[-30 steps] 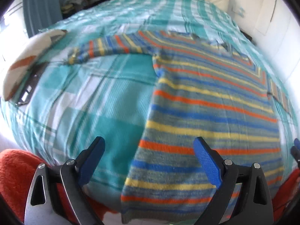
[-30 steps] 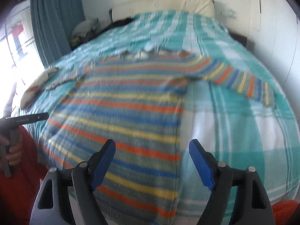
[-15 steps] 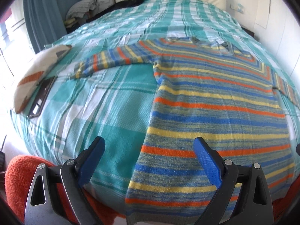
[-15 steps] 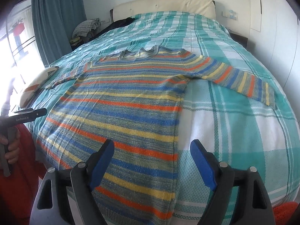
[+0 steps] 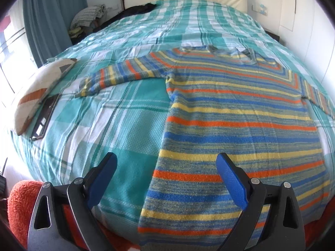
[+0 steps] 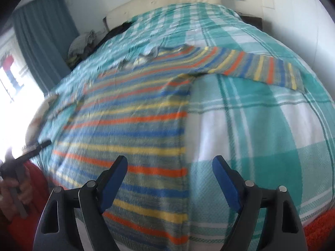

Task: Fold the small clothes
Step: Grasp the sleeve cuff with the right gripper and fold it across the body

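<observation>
A striped sweater (image 5: 236,113) in orange, blue, yellow and grey lies flat on the bed, both sleeves spread out, hem at the bed's near edge. My left gripper (image 5: 166,165) is open and empty, hovering over the hem's left corner. My right gripper (image 6: 169,166) is open and empty above the sweater (image 6: 129,129) by its right side edge. The right sleeve (image 6: 257,67) stretches out to the right. The right wrist view is blurred.
A teal plaid bedspread (image 5: 117,123) covers the bed. A patterned pillow (image 5: 39,87) and a flat dark device (image 5: 45,117) lie at the left edge. Piled clothes (image 5: 88,18) and a curtain (image 5: 50,14) are at the far left. An orange rug (image 5: 18,205) lies below.
Both grippers have pulled back and risen a little, so more of the bed shows. The right gripper has swung and tilted rightward, blurring its view. Both stay open.
</observation>
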